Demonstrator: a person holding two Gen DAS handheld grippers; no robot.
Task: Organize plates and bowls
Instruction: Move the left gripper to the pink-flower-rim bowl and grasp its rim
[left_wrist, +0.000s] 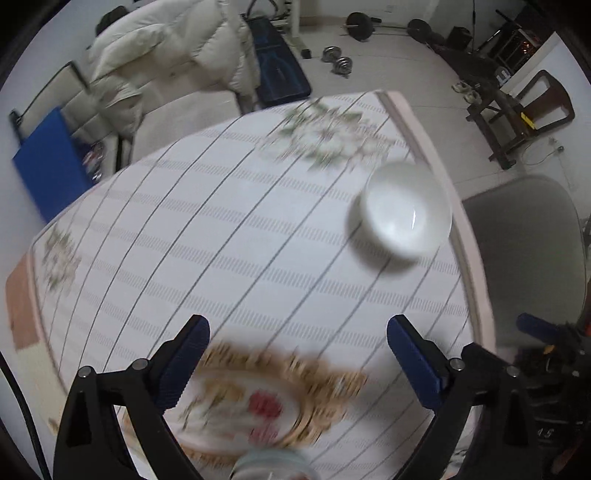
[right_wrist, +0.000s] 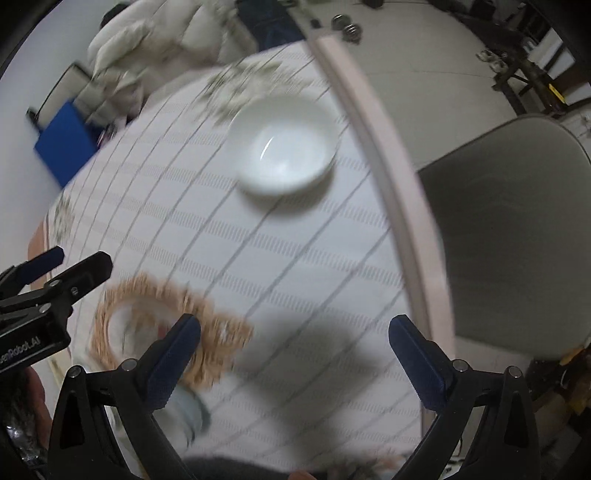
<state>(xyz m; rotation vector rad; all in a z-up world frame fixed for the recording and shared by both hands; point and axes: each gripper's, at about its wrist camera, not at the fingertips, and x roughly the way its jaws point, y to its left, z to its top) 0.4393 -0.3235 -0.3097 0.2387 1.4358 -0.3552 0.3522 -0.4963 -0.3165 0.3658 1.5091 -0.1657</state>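
Observation:
A white bowl (left_wrist: 404, 212) stands upright near the right edge of the striped tablecloth (left_wrist: 221, 240); it also shows in the right wrist view (right_wrist: 284, 146). A plate with a gold patterned rim and a red flower (left_wrist: 258, 402) lies on the near part of the table, blurred; it also shows in the right wrist view (right_wrist: 147, 321). A pale blue-rimmed dish (left_wrist: 273, 465) peeks in at the bottom edge. My left gripper (left_wrist: 297, 354) is open and empty above the plate. My right gripper (right_wrist: 295, 350) is open and empty over bare cloth, to the right of the plate.
A grey chair (right_wrist: 509, 236) stands at the table's right edge. A sofa with a white duvet (left_wrist: 173, 55) lies beyond the far edge. Dumbbells (left_wrist: 338, 59) and a wooden chair (left_wrist: 528, 114) are on the floor. The left gripper shows in the right wrist view (right_wrist: 55, 280).

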